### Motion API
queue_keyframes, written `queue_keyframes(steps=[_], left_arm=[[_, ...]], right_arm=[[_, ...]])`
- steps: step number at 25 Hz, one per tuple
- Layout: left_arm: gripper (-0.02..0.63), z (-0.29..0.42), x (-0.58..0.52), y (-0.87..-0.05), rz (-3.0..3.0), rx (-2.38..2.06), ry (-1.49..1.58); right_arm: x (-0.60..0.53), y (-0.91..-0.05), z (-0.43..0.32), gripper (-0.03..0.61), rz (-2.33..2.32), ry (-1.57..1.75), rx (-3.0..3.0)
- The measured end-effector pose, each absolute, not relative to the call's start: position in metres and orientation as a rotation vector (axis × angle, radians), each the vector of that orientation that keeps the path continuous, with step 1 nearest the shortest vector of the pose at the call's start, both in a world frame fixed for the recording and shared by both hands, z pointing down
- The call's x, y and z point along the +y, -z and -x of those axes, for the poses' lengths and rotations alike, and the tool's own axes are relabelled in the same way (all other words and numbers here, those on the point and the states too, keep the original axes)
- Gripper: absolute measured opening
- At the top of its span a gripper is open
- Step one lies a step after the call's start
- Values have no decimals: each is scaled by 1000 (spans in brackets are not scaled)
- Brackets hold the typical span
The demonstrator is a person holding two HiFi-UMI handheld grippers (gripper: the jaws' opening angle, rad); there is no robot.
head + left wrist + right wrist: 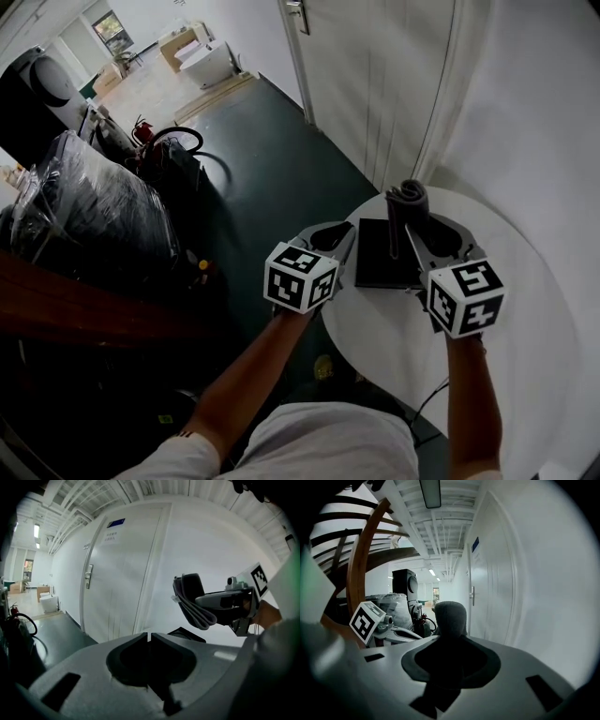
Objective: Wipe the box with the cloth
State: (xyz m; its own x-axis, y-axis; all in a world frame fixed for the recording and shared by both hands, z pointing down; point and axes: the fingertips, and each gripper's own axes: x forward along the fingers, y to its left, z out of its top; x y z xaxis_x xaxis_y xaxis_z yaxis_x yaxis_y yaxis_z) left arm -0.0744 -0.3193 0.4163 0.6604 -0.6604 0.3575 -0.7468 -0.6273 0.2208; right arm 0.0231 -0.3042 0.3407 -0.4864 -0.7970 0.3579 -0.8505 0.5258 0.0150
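A flat black box (385,253) lies on the round white table (525,281). My right gripper (413,223) is shut on a folded dark grey cloth (409,200), which sticks up past its fingertips above the box's far right part. In the right gripper view the cloth (450,616) stands upright between the jaws. My left gripper (347,232) hovers at the box's left edge, shut and empty, and its jaws (149,637) meet with nothing between them. From the left gripper view I see the cloth (191,599) in the other gripper and a corner of the box (187,633).
A white door (375,84) and wall stand just behind the table. Left of the table lie dark floor (272,178), a plastic-wrapped bundle (84,211), a fire extinguisher (142,131) and a brown wooden rail (84,309). A thin cable (427,403) hangs under the table's near edge.
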Motion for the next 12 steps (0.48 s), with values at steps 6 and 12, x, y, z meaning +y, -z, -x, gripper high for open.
queue_keyframes(steps=[6,12], left_arm=[[100,64,-331,-440,-2454,-1060,-430],[129,60,-332,-468,-2368,-1034,-503]], right_arm=[[-323,-375,-15,97,-1307,-282,-2312],[-330,-412,-2,97,-1202,-296,-2206]])
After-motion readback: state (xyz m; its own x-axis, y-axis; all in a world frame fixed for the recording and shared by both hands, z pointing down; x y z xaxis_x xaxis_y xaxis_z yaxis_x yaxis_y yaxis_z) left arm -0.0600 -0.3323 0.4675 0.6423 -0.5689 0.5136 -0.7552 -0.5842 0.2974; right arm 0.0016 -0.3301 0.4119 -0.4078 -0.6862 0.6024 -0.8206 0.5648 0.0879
